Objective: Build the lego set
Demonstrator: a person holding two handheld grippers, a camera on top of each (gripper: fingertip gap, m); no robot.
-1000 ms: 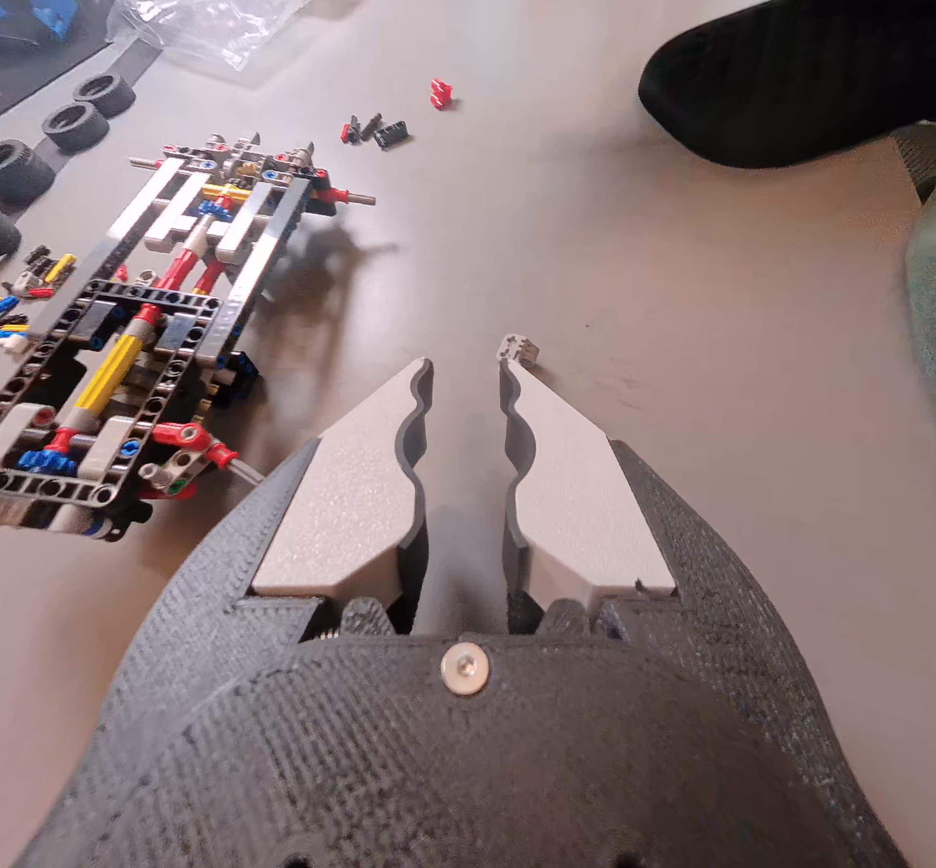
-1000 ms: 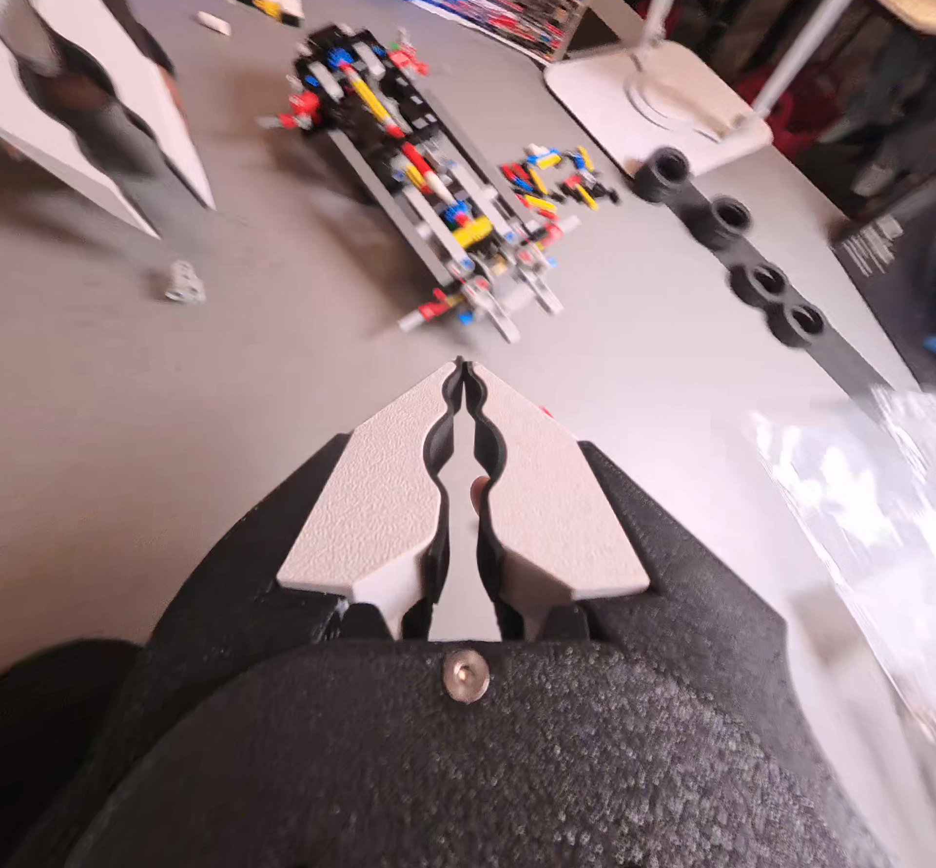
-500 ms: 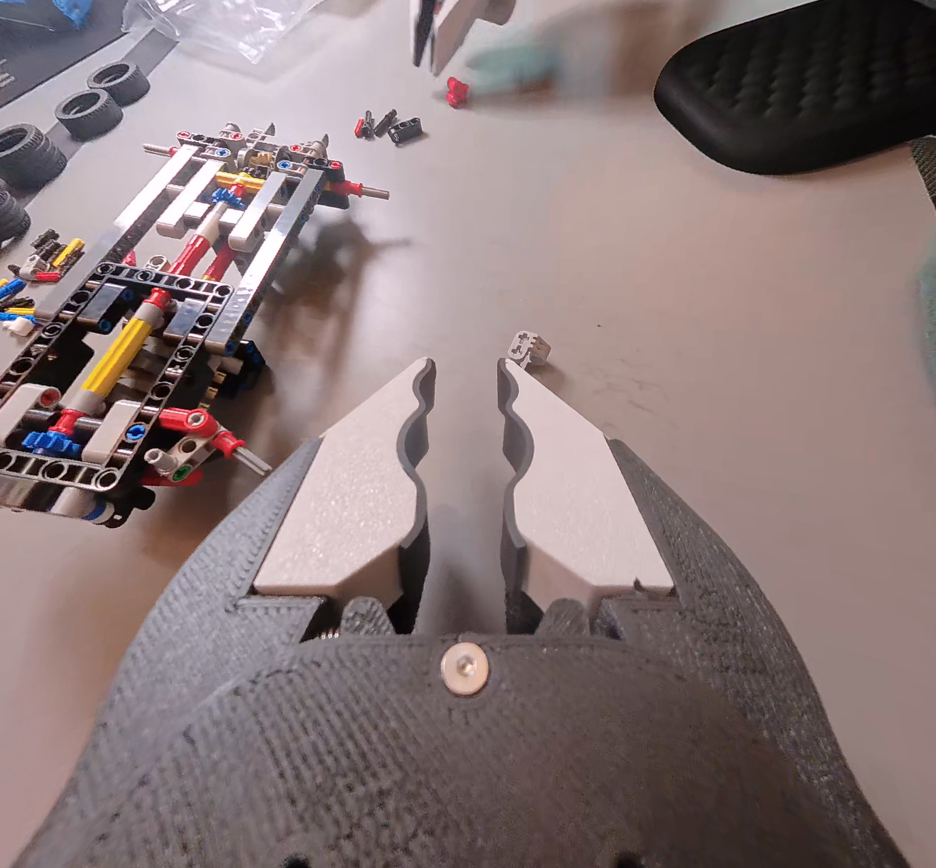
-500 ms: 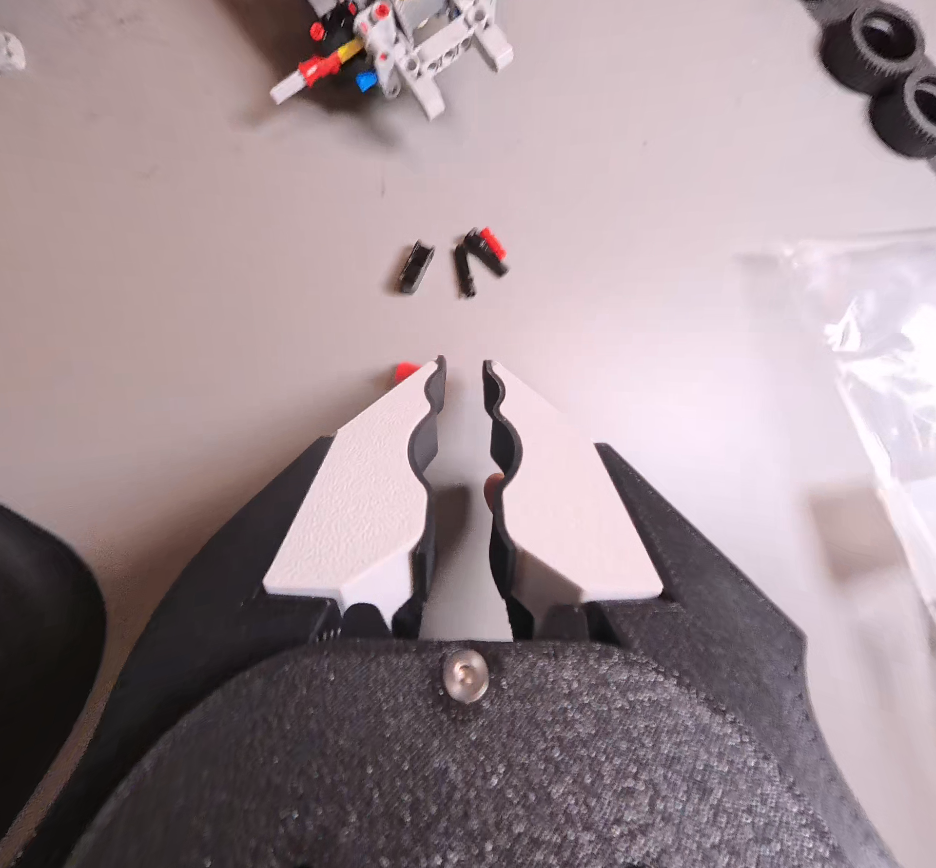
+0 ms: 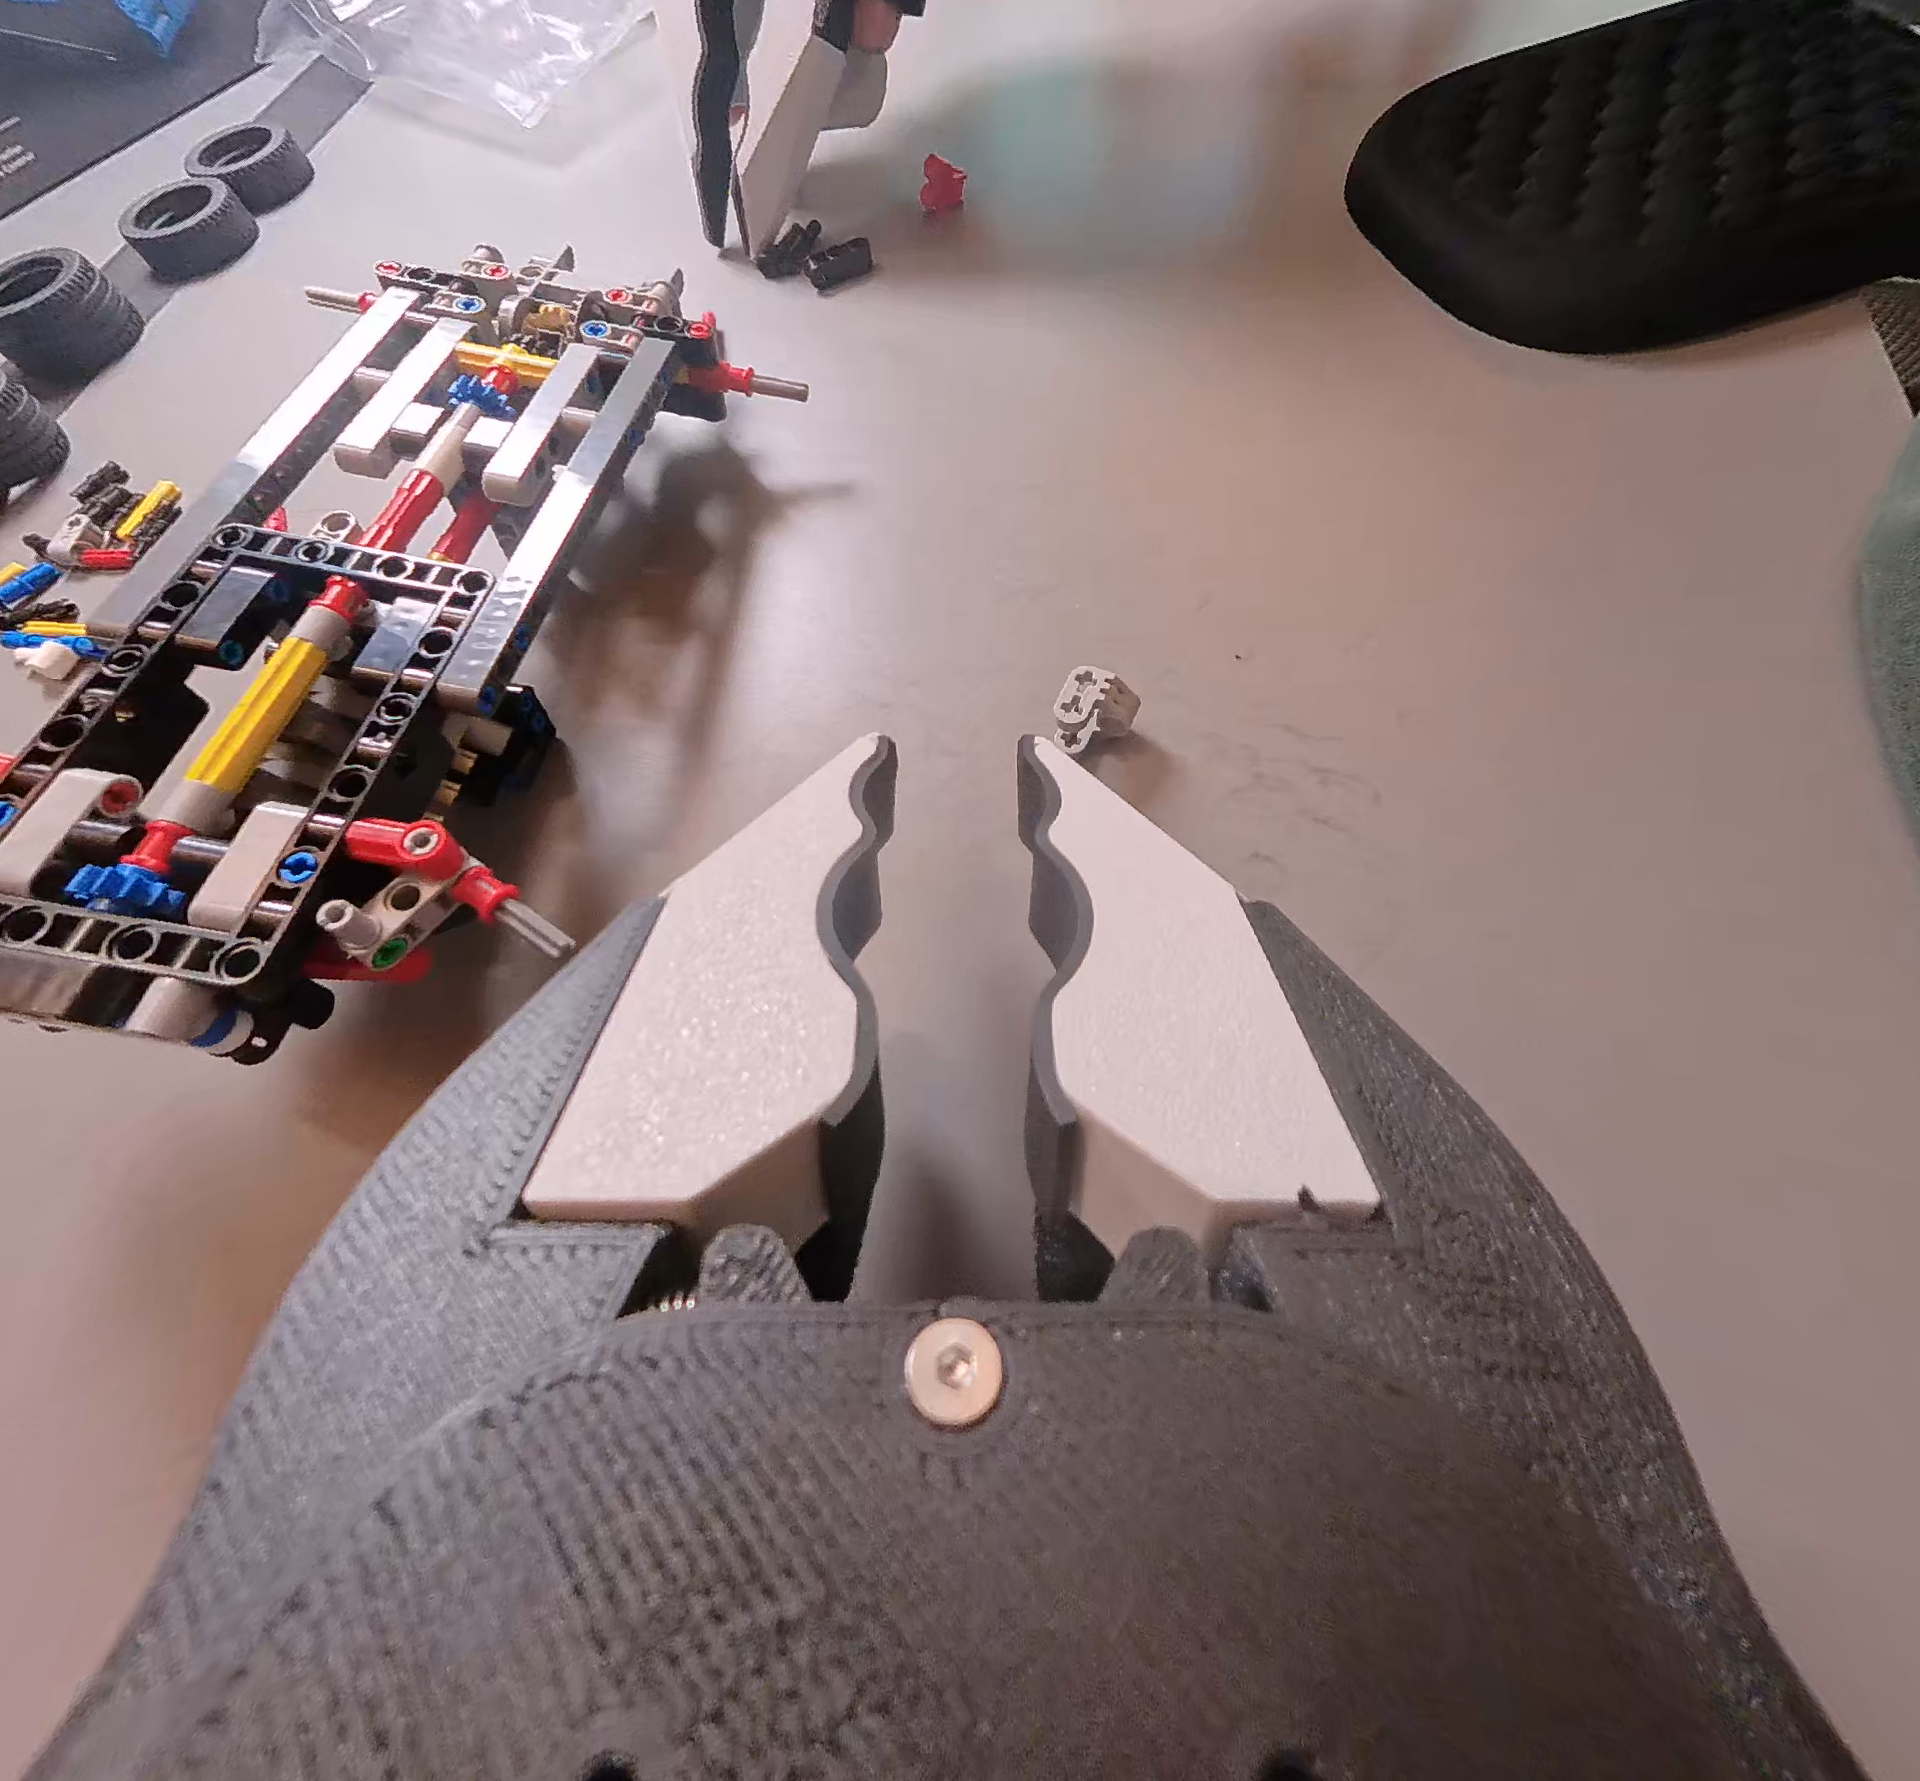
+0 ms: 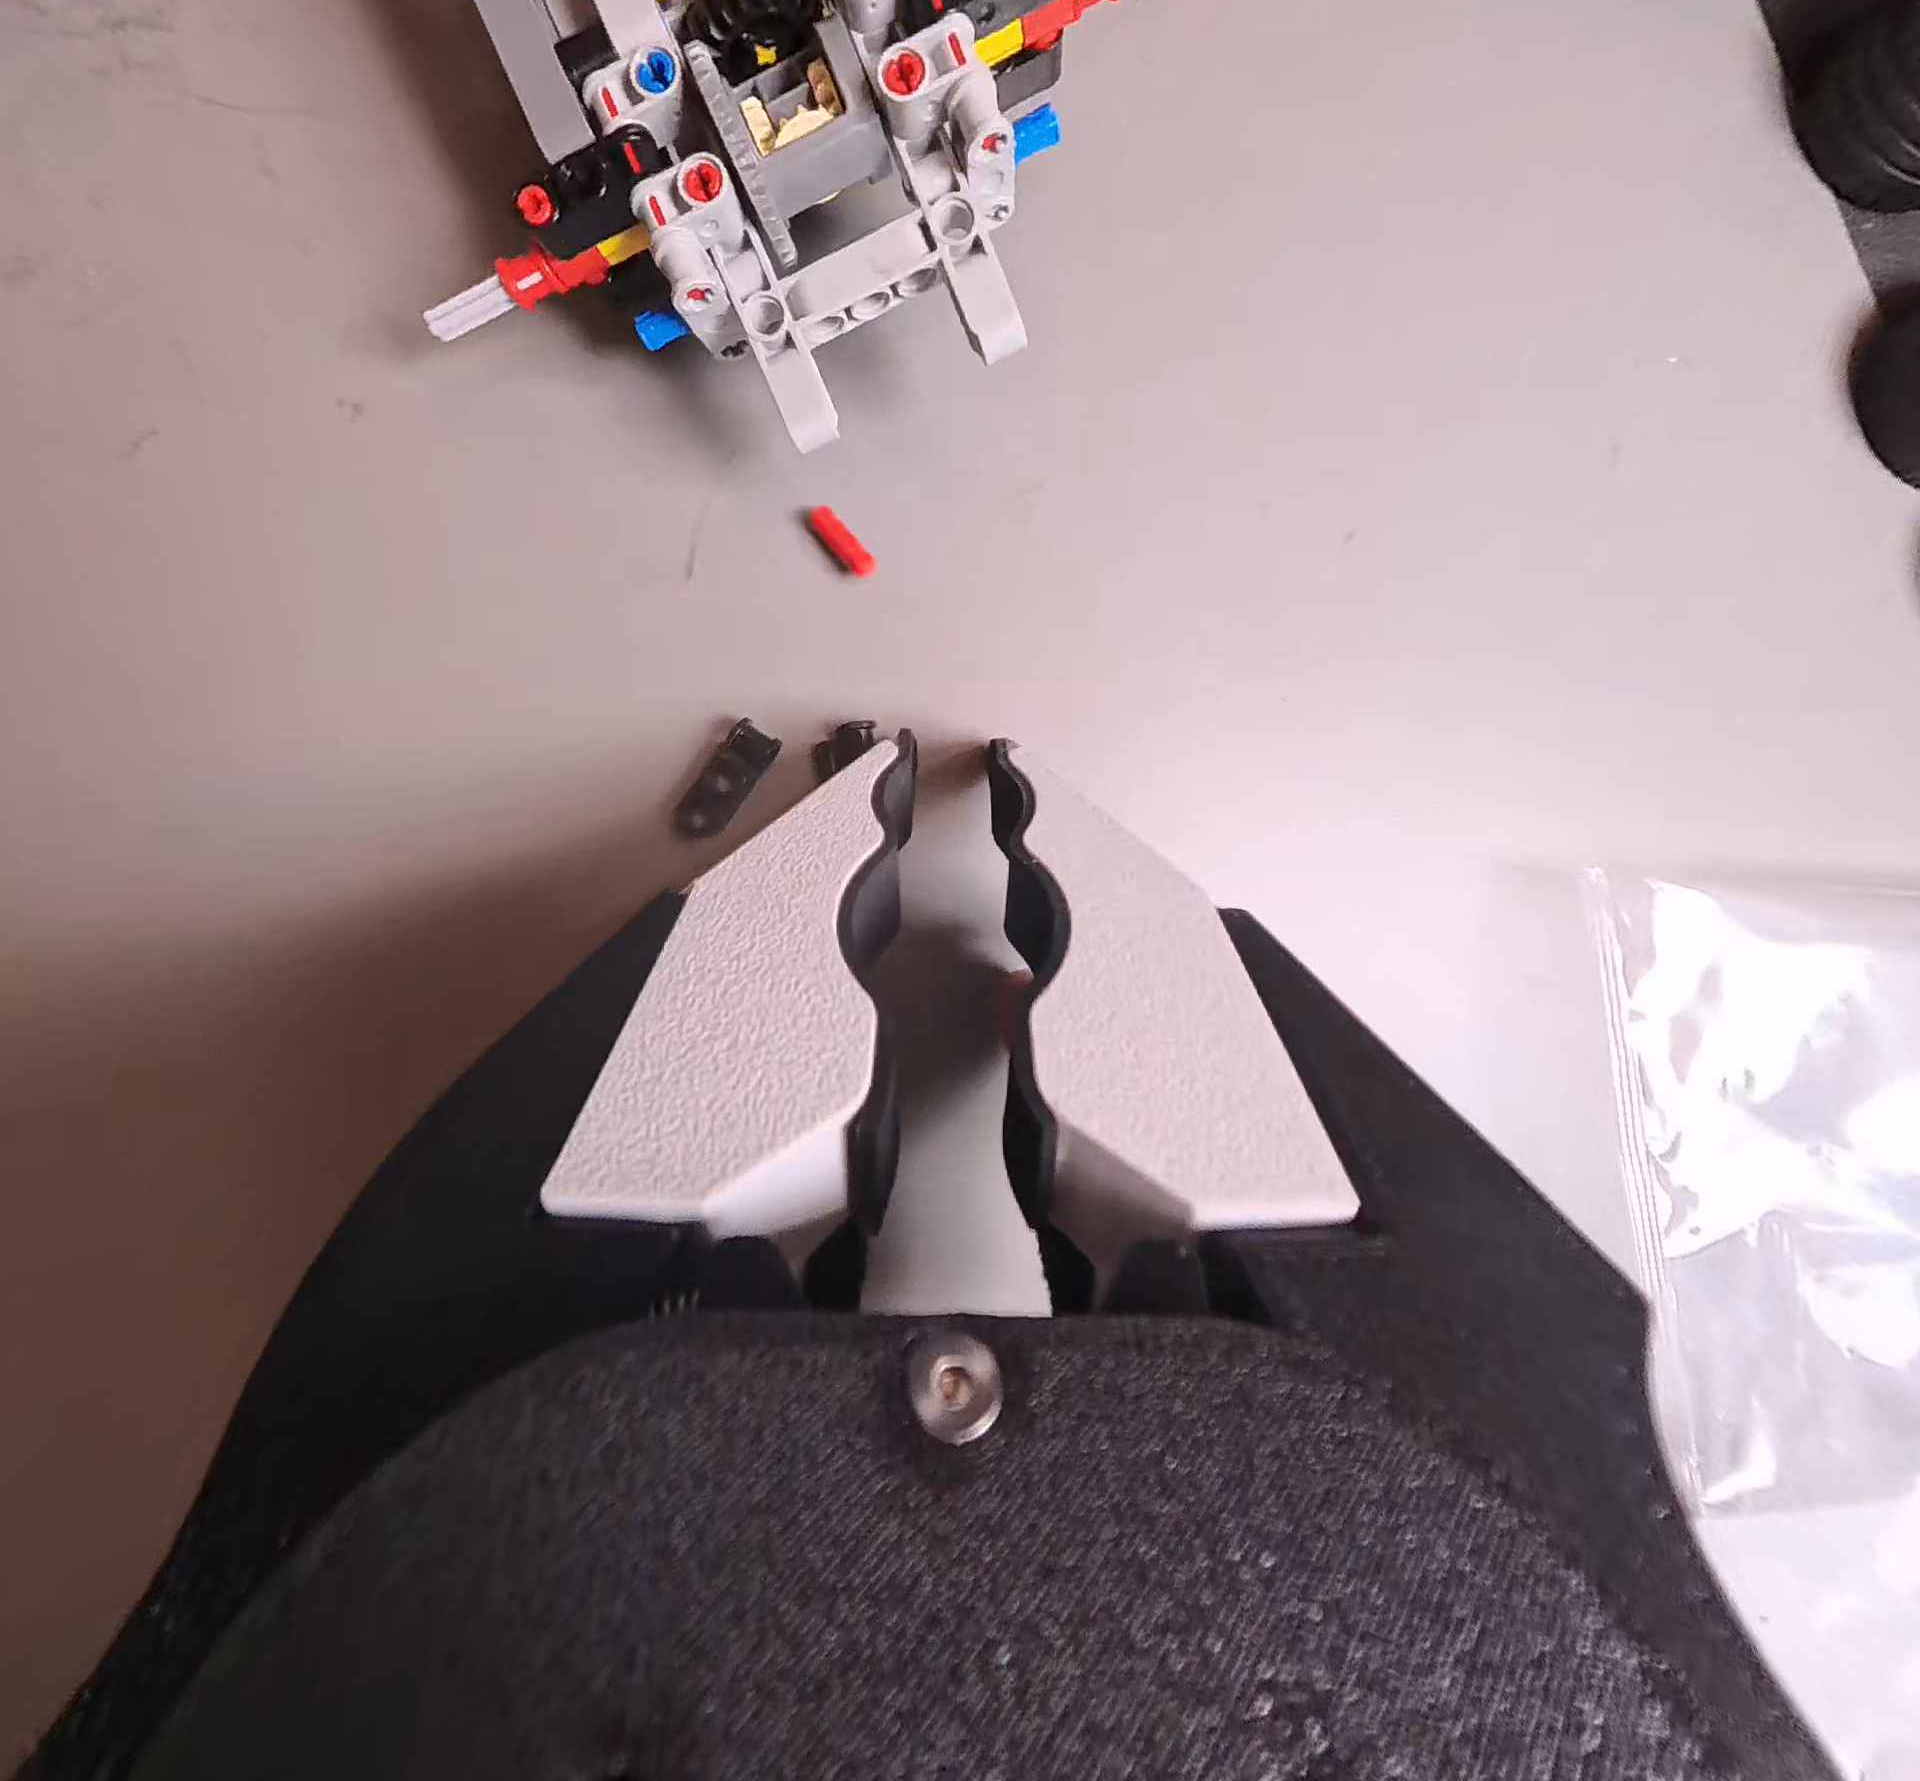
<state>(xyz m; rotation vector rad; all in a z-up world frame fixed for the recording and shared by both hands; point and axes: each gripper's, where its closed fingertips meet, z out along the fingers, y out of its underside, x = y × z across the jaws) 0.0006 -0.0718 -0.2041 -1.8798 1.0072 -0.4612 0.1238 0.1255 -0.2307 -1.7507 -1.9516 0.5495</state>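
Note:
The partly built lego chassis (image 5: pixel 343 588) lies on the table at the left; its geared end (image 6: pixel 769 121) fills the top of the right wrist view. My left gripper (image 5: pixel 951 755) is open and empty, low over the table. A small grey connector (image 5: pixel 1096 708) lies just past its right fingertip. My right gripper (image 6: pixel 953 755) is open by a narrow gap, tips down at the table beside two loose black pieces (image 6: pixel 727 781); one is partly hidden behind its left finger. It also shows in the left wrist view (image 5: pixel 743 225). A red pin (image 6: pixel 840 542) lies between the gripper and the chassis.
Black tires (image 5: pixel 218 193) and small loose parts (image 5: pixel 104 526) lie left of the chassis. A clear plastic bag (image 6: pixel 1766 1160) is at the right gripper's right. A red piece (image 5: pixel 943 181) lies near the black pieces. A dark padded object (image 5: pixel 1662 173) overhangs the table's far right.
My right gripper went from shut to slightly open and came down to the black pieces. The red pin now lies apart from them, nearer the chassis. My left gripper barely moved.

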